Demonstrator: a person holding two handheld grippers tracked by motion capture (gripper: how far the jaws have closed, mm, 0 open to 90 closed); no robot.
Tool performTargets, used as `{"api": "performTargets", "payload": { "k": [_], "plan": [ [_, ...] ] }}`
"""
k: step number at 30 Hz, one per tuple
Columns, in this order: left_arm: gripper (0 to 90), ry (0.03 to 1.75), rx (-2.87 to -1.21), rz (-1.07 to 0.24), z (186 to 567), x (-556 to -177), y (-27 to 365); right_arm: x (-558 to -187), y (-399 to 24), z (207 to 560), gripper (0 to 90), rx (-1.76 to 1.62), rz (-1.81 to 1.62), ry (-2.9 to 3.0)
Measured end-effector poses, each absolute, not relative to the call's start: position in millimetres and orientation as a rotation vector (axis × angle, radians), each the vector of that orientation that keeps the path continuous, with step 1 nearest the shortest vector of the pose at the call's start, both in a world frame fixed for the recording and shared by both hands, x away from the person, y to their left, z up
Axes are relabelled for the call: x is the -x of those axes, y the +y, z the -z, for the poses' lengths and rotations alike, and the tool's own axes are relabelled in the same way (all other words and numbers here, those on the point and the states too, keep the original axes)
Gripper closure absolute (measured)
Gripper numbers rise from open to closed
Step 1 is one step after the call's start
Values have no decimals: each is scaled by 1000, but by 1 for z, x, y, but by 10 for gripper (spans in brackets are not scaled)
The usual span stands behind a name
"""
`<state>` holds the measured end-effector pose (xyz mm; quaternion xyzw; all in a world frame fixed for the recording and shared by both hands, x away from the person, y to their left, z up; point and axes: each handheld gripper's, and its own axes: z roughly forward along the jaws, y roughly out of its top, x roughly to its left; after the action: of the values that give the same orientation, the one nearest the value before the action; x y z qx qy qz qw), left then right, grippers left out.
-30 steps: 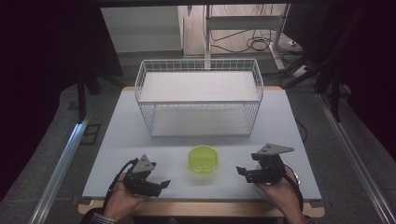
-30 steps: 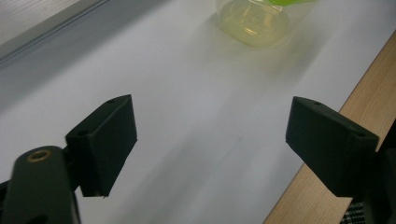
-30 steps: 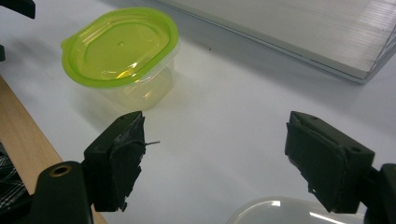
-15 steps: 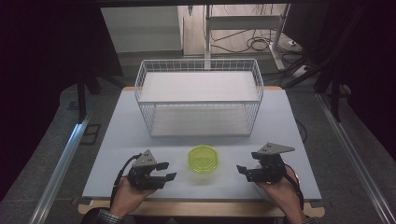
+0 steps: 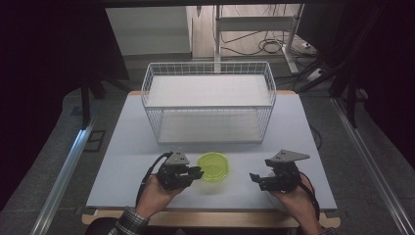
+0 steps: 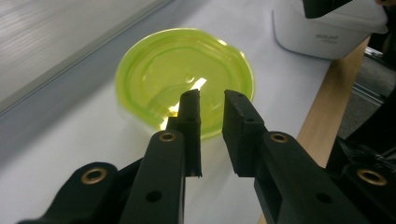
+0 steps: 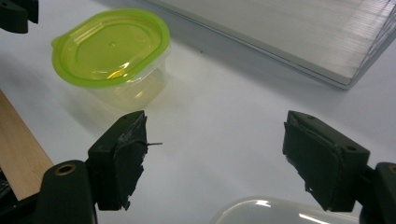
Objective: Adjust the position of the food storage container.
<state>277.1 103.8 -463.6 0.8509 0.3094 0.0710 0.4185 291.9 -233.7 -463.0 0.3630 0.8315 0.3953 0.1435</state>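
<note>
L gripper [image 5: 195, 173] sits right at the near-left rim of the tub [image 5: 214, 167], a green-lidded container mid-table, just in front of the wire basket [image 5: 208, 105]. Its jaws have just been closing, now narrow w/ a small gap, nothing pinched between them. R gripper [image 5: 255, 178] rests well apart to the right, jaws spread wide, empty.

A white table [image 5: 127, 161] bears a white wire basket [image 5: 209, 105] and, nearer the person, a green-lidded container [image 5: 214, 167].
</note>
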Motion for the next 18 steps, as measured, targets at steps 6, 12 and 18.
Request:
{"api": "performTargets", "payload": {
  "k": [6,12,18],
  "plan": [
    [874,734,-2150,-192,461,-288,84,-291,-234,463,225,-1046,-1122,2394],
    [899,721,-2141,-215,460,-296,64,-290,-233,463,225,-1020,-1110,2393],
    [900,698,-2160,-176,467,-306,33,-289,-234,463,225,-1020,-1115,2380]
  ]
}}
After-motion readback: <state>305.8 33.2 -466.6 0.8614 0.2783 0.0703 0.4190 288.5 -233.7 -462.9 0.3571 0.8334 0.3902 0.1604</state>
